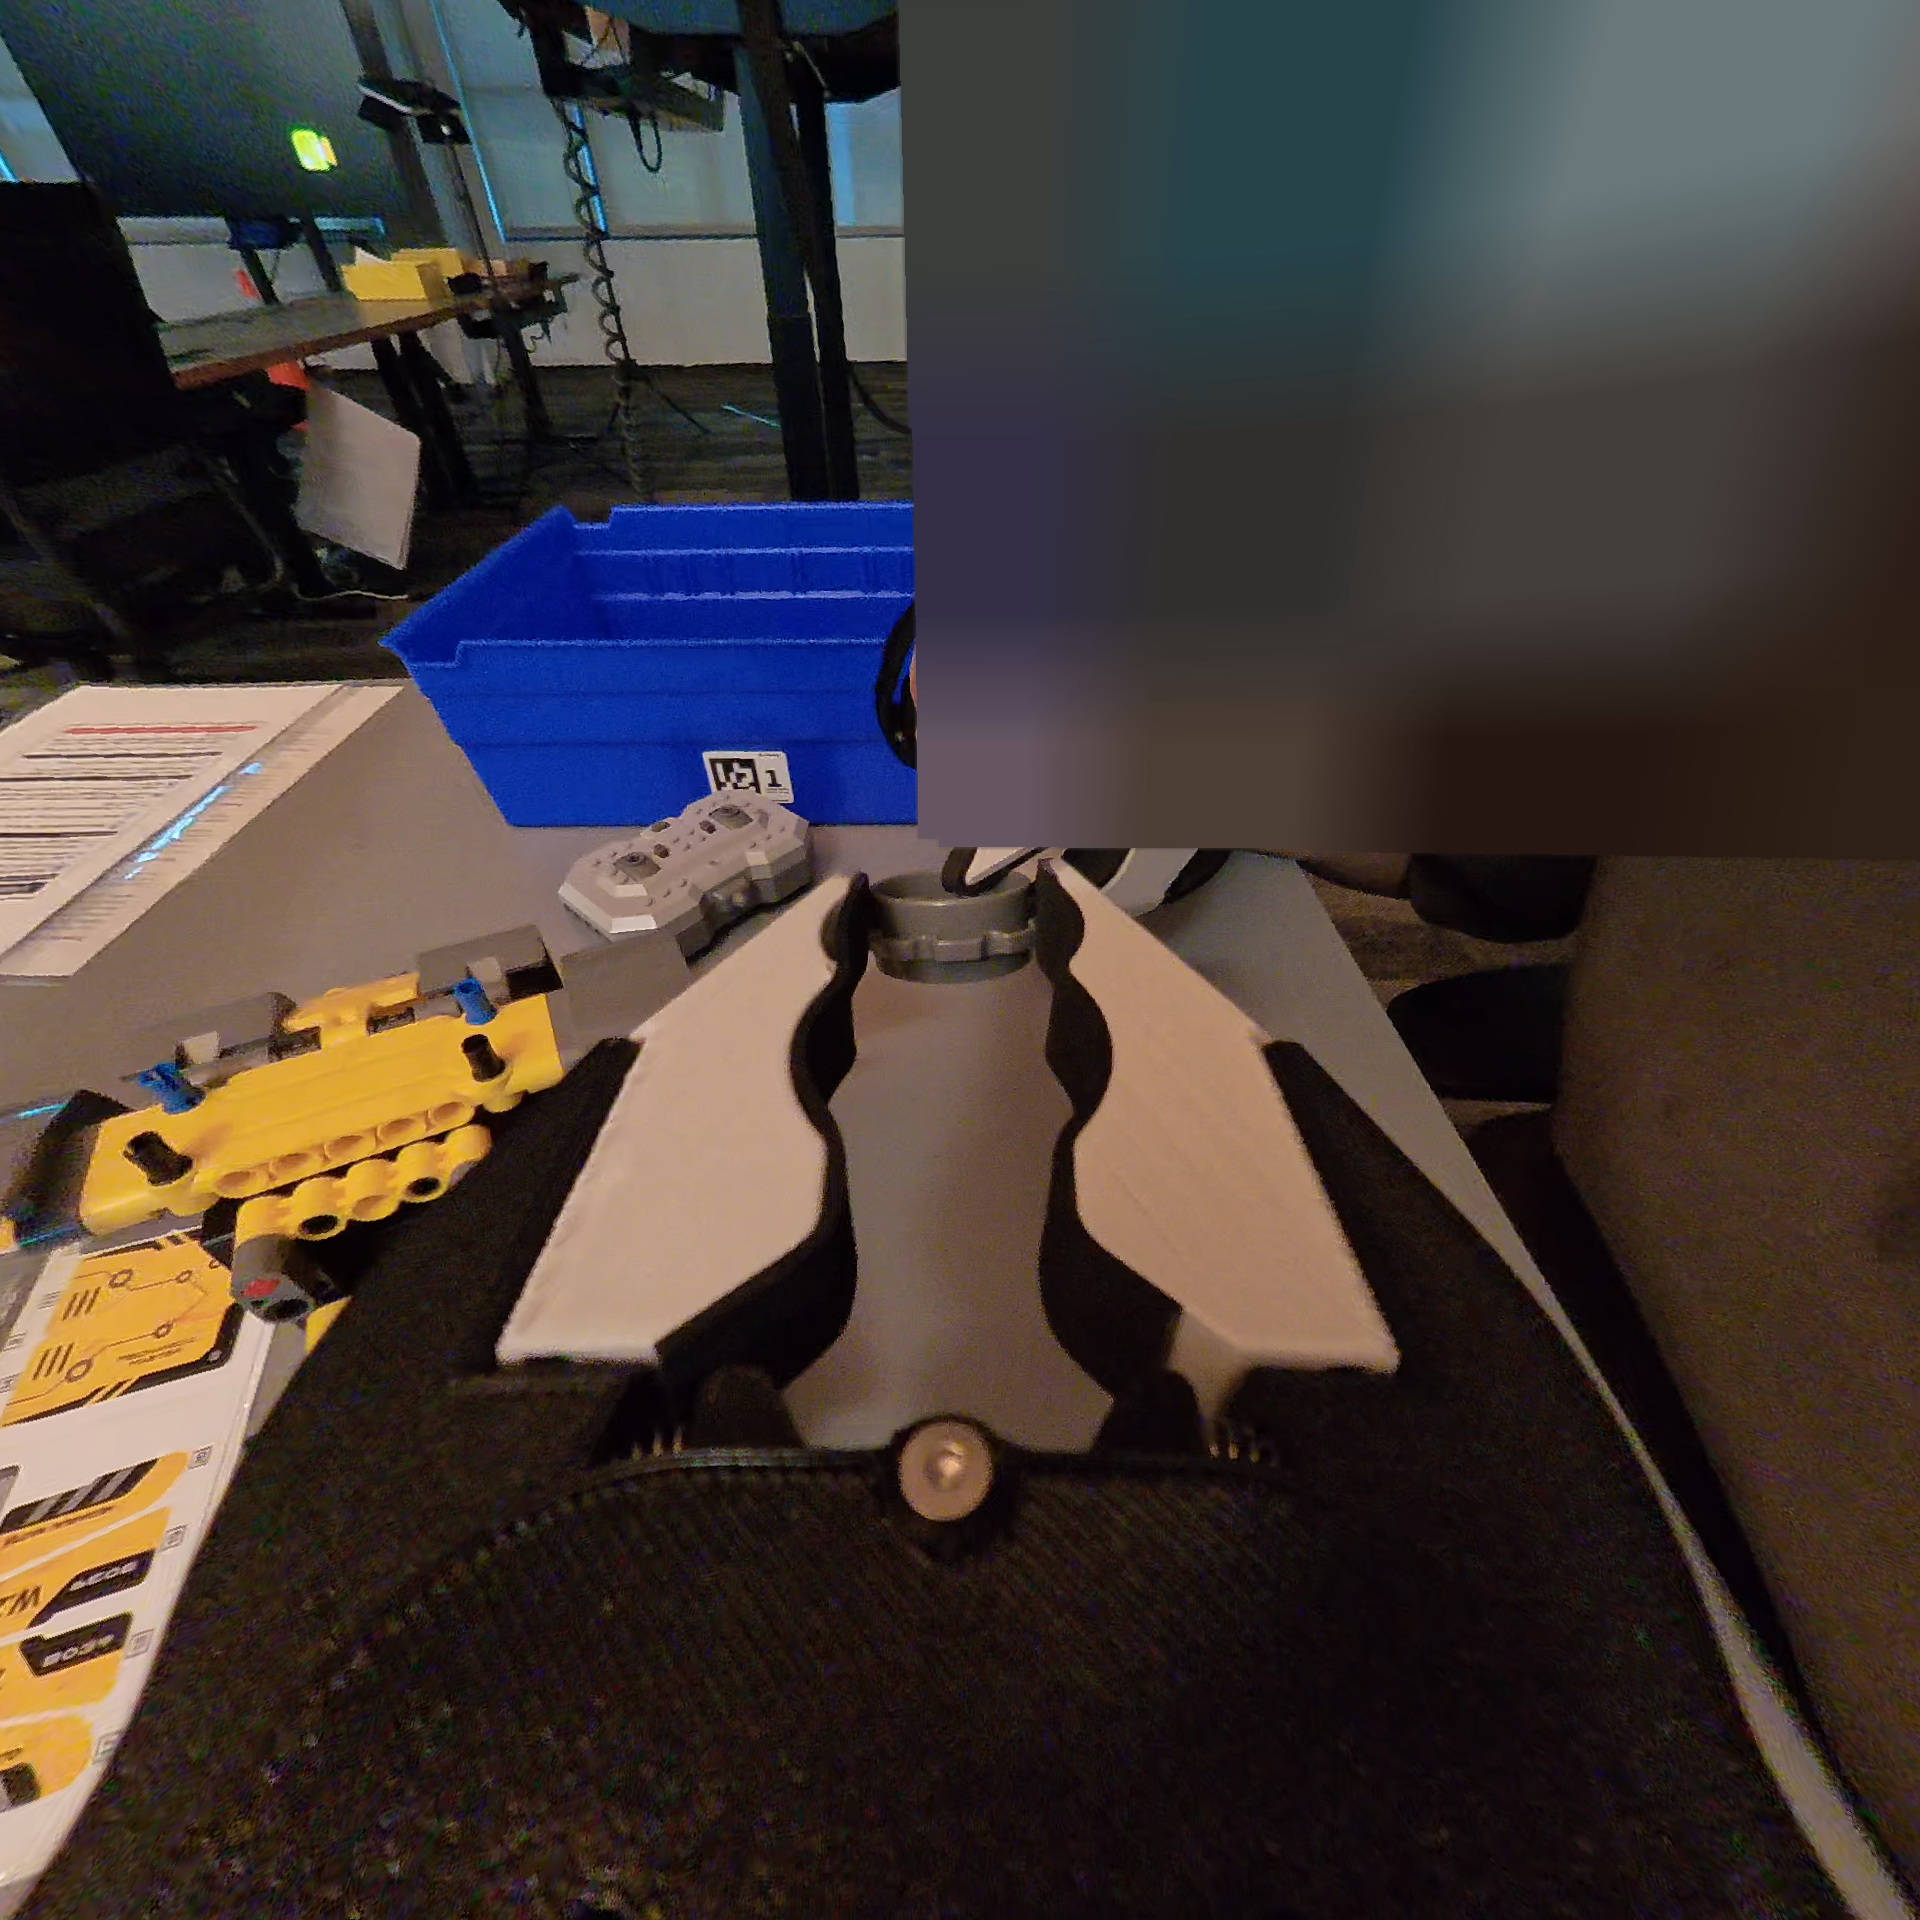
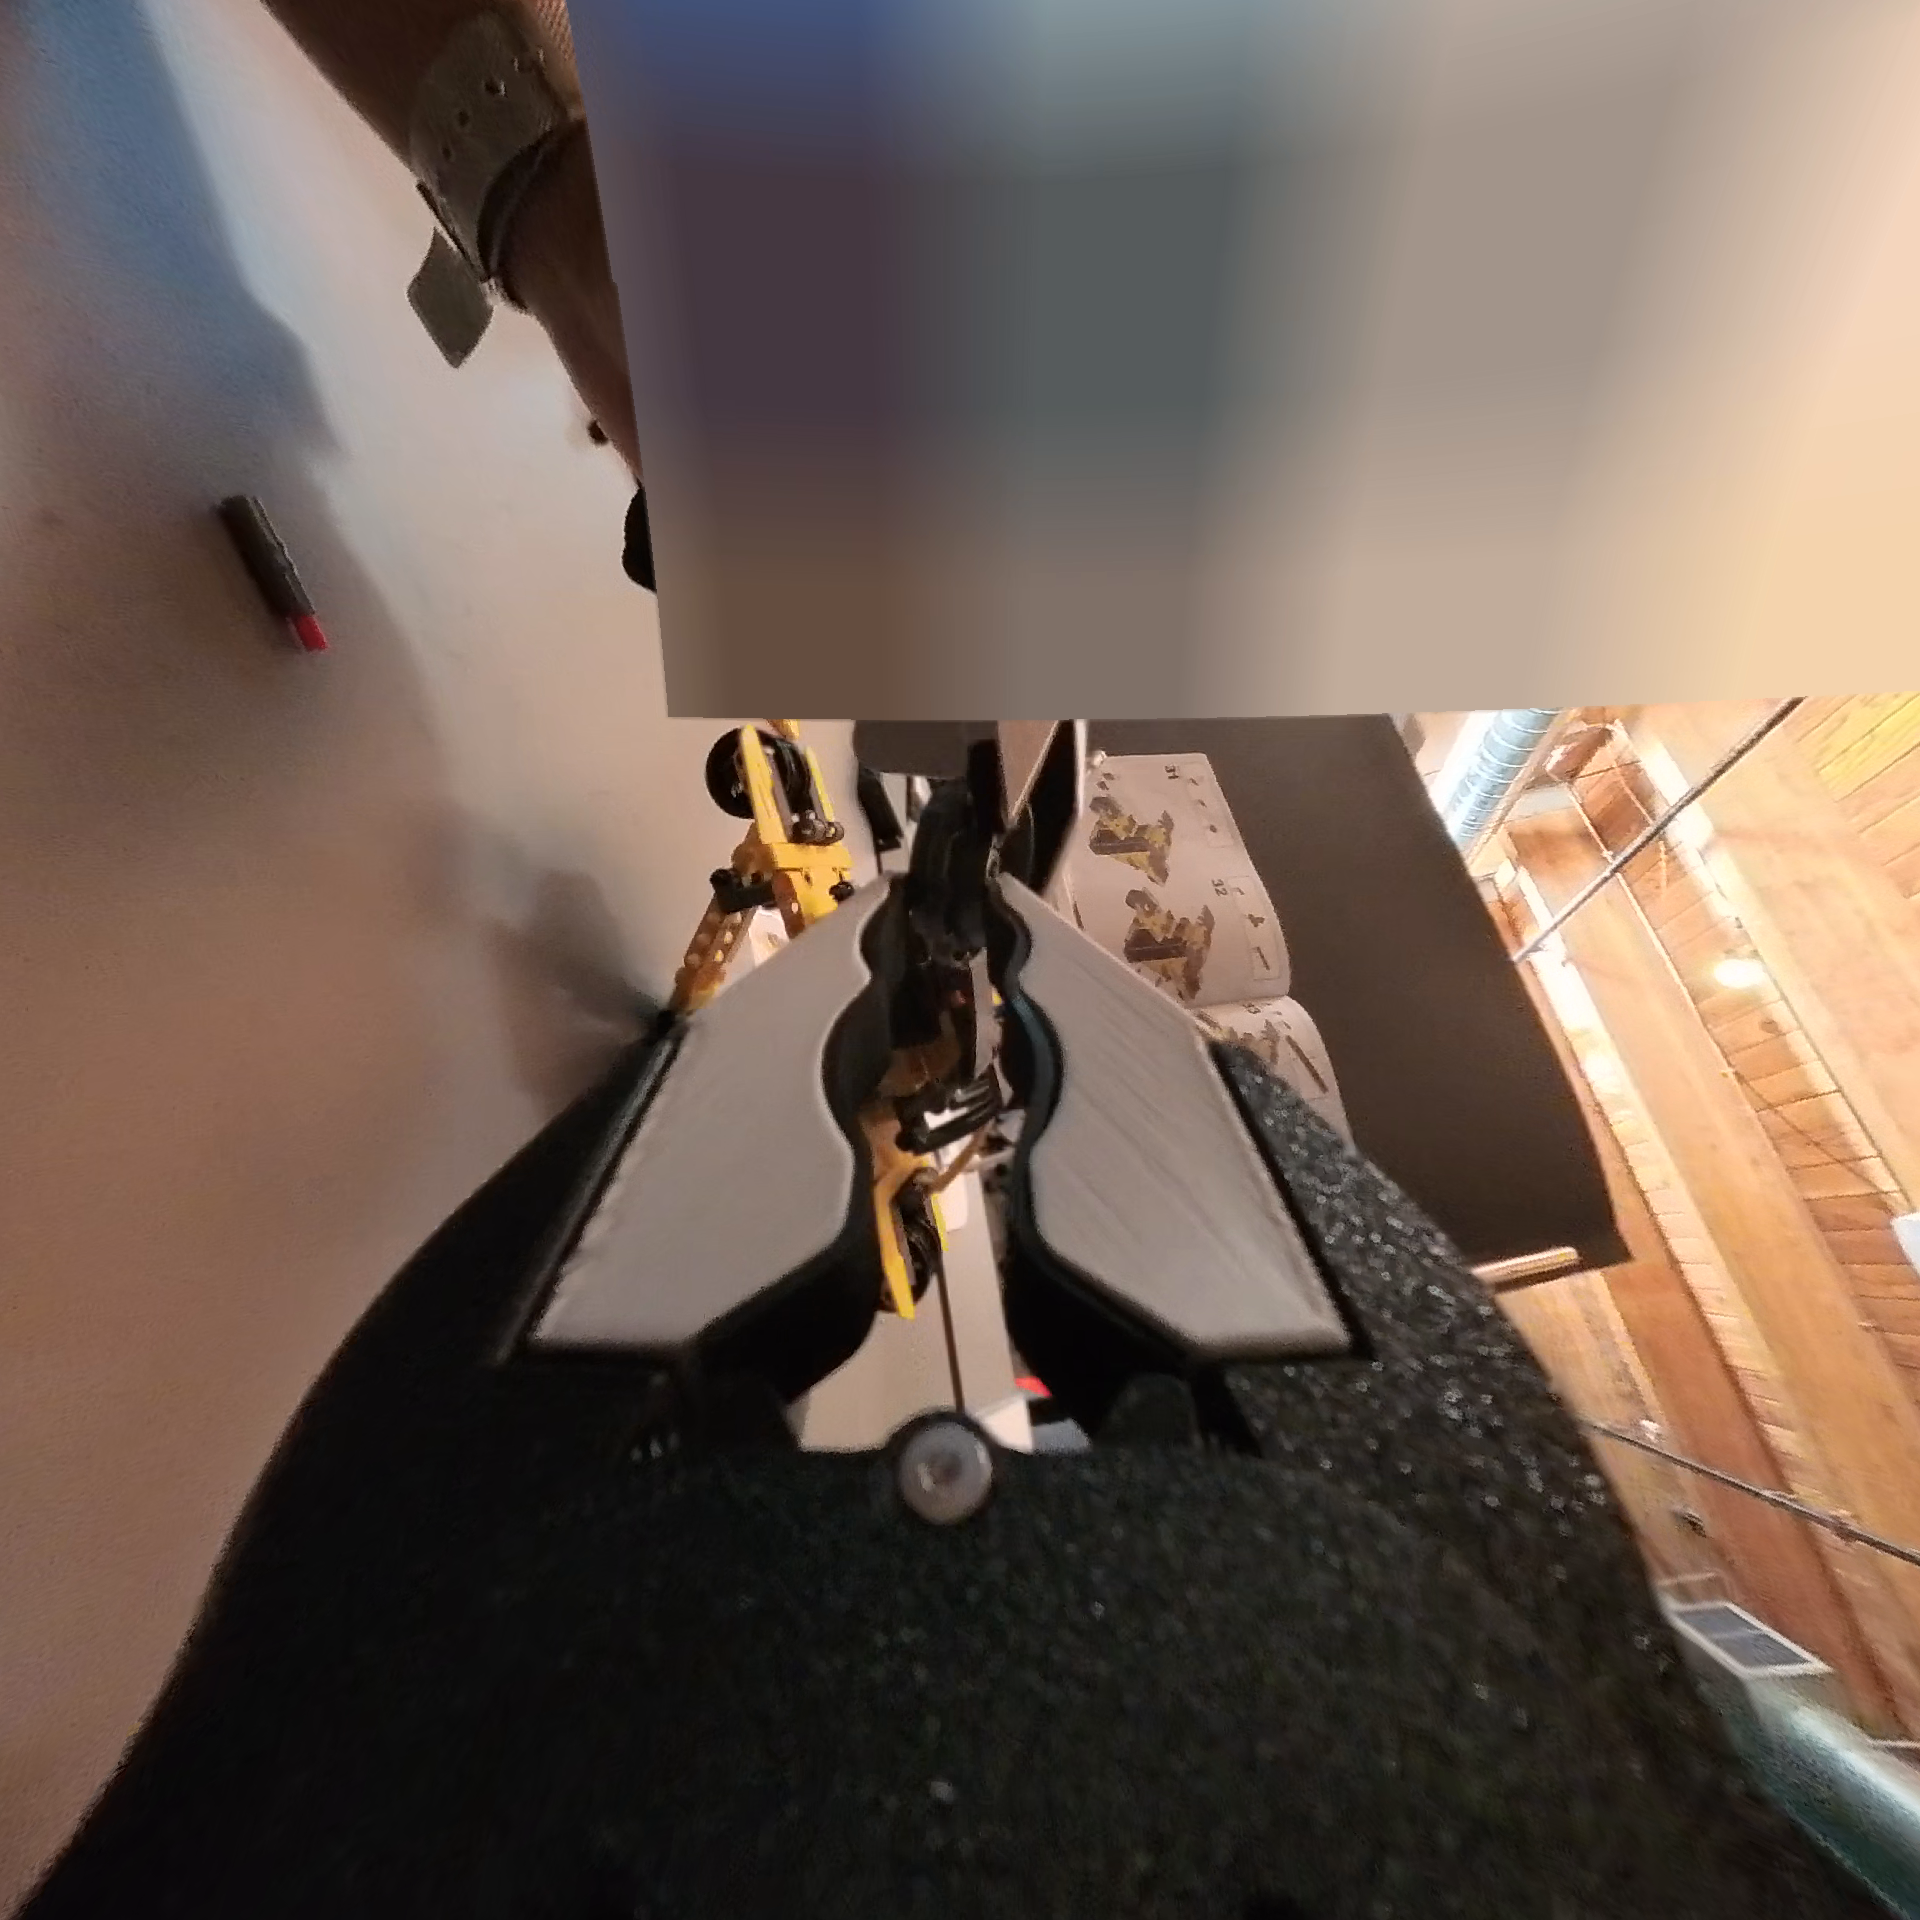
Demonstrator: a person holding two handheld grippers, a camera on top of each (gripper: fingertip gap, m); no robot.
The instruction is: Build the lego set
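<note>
While my left fingers (image 1: 948, 914) are standing spread apart over the grey surface (image 1: 364, 894), one dark grey ring piece (image 1: 951, 930) is sitting between their tips; I cannot tell if they are touching it. To their left I am counting one yellow brick assembly (image 1: 332, 1112) with round holes and black pins, one light grey hub block (image 1: 691, 868), one blue bin (image 1: 665, 665) and one sticker sheet (image 1: 94, 1455). My right fingers (image 2: 951, 935) are clenching on one yellow and black model (image 2: 925, 1049), which is looking thin and long, with beams and black pins, and it is lying in the gap between them. One open instruction booklet (image 2: 1174, 914) is showing behind, and one small dark pin with red tip (image 2: 275, 571) is lying well apart on the surface.
</note>
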